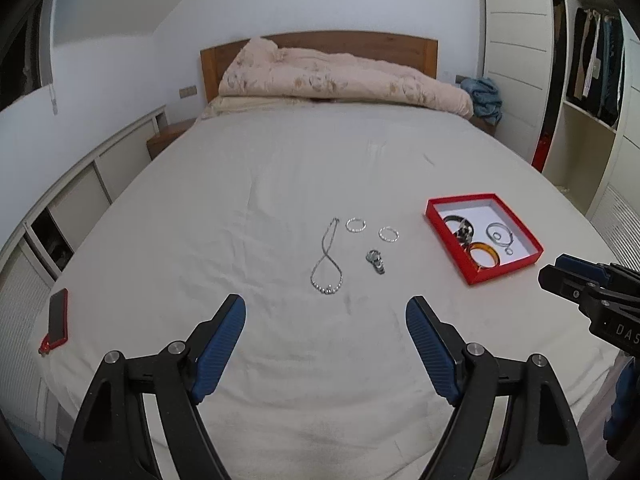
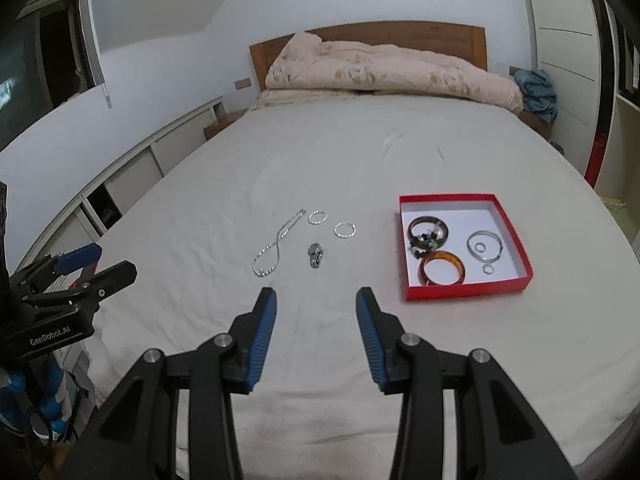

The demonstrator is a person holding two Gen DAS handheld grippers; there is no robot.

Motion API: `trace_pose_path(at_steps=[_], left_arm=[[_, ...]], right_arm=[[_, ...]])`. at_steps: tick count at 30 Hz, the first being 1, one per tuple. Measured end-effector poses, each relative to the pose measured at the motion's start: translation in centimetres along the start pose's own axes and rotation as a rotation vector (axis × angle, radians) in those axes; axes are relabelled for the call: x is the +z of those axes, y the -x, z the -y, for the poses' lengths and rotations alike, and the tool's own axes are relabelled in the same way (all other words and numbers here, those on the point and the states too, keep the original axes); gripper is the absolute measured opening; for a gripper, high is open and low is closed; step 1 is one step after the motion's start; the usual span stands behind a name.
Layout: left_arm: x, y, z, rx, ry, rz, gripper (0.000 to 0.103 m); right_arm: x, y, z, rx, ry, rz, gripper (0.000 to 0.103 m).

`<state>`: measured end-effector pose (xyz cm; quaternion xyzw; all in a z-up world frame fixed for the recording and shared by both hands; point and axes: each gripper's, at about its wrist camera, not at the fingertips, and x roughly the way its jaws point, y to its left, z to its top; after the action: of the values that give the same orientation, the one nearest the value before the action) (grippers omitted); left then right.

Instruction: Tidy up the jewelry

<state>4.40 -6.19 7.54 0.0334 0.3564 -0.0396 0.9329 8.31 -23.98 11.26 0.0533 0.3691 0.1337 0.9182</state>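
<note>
A silver necklace (image 1: 327, 262) (image 2: 276, 246), two silver hoop rings (image 1: 355, 225) (image 1: 388, 234) (image 2: 317, 217) (image 2: 345, 230) and a small dark metal piece (image 1: 376, 261) (image 2: 315, 255) lie loose on the white bedsheet. A red box (image 1: 440, 229) (image 2: 464, 291) to their right holds an orange bangle (image 1: 484, 255) (image 2: 442, 267), a dark bracelet (image 2: 427, 233) and silver rings (image 2: 484, 246). My left gripper (image 1: 325, 312) is open and empty, short of the necklace. My right gripper (image 2: 316, 304) is open and empty, short of the dark piece.
A red phone (image 1: 58, 316) lies at the bed's left edge. A pink duvet (image 1: 340, 76) is piled at the wooden headboard. White cabinets run along the left wall, and a wardrobe (image 1: 592, 64) stands at the right. The bed's front edge is just below the grippers.
</note>
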Motion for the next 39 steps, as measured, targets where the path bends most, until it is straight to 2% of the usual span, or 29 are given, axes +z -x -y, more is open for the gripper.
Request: trace_pose_path(at_steps=[9, 17, 28, 33, 39], left_arm=[[-0.3, -3.9, -0.6, 0.006, 0.012, -0.071, 0.082], [-0.7, -7.1, -1.1, 0.000, 0.023, -0.134, 0.082], [-0.9, -10.9, -2.1, 0.021, 0.035, -0.233, 0.082], [-1.3, -12.5, -2.9, 0.026, 0.046, -0.261, 0.082], [-1.4, -14.4, -3.8, 0.021, 0.056, -0.284, 0.079]], right_arm=[[0.3, -3.4, 0.6, -0.021, -0.004, -0.054, 0.040], [0.1, -6.4, 1.7, -0.091, -0.006, -0.114, 0.040], [0.5, -9.2, 2.7, -0.110, 0.012, -0.149, 0.040], [0.6, -10.6, 2.8, -0.089, 0.014, -0.164, 0.040], [0.5, -12.5, 3.1, -0.011, -0.004, -0.173, 0.040]])
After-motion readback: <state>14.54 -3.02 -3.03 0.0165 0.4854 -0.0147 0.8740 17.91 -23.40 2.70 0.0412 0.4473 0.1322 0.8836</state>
